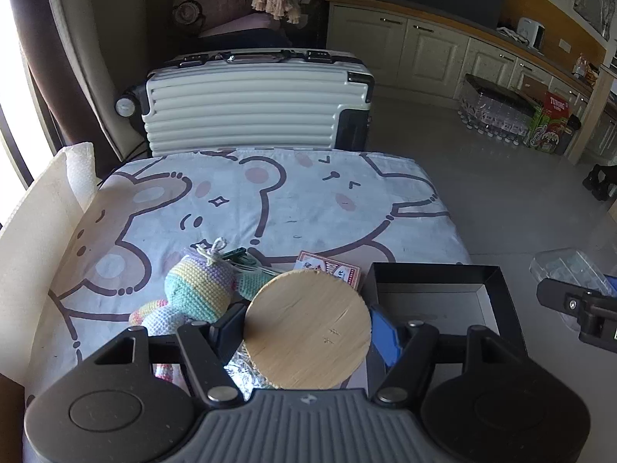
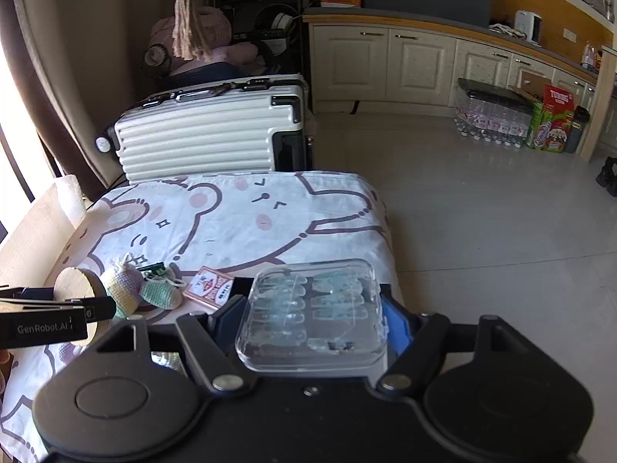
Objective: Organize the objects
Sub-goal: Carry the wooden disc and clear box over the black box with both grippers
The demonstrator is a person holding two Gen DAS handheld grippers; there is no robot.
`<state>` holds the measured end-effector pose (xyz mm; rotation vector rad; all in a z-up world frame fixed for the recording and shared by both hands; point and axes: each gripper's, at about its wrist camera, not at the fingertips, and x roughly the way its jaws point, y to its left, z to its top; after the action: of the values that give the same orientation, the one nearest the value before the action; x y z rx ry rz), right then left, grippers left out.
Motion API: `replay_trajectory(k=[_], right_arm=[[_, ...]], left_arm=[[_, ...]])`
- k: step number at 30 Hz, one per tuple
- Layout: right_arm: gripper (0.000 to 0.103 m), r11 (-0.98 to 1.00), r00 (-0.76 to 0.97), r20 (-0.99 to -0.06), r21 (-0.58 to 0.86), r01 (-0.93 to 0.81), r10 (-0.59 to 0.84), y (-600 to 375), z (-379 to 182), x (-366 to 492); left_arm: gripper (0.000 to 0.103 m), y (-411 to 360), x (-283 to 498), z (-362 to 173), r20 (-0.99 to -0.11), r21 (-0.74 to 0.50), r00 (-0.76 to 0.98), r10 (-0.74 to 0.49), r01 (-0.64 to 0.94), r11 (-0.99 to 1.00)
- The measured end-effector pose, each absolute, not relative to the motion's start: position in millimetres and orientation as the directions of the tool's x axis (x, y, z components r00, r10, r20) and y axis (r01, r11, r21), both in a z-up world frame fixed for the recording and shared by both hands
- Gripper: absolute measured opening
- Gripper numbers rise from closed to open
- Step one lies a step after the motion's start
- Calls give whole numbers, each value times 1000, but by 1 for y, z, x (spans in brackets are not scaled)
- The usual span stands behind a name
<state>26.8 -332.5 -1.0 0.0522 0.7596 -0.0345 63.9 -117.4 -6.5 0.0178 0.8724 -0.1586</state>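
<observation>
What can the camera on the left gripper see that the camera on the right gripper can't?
Only the left wrist view shows the open black cardboard box and the round wooden lid's full flat face, clamped in the left gripper.

Only the right wrist view shows the clear plastic case close up, clamped in the right gripper.

Both show the pastel crocheted toy, the red card pack, the bear-print cloth and the white ribbed suitcase.

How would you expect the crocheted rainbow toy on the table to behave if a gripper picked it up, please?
The crocheted toy looks soft and yarn-stuffed, so probably light and squashy. Its limbs would likely flop. Lying slumped on the cloth, it seems unlikely to roll.
</observation>
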Motion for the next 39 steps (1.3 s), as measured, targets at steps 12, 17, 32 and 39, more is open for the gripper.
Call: replay_trajectory(k=[12,17,32,39], right_arm=[[75,995,720,-693,44,93,-36,-369,-7,24],[75,994,713,-700,49,103,-40,-377,-13,26],[75,983,662,-749,109,146,-15,-402,-45,52],[75,982,614,-789,131,139,18,-400,-67,70]], left_arm=[[69,-163,71,-16,-773,-65,609,-181,208,976],[69,-176,76,-24,-784,-96,584,-211,221,970],[69,-225,92,-68,-849,-113,461,-257,317,942],[69,-247,102,-95,-886,-94,393,-247,368,925]])
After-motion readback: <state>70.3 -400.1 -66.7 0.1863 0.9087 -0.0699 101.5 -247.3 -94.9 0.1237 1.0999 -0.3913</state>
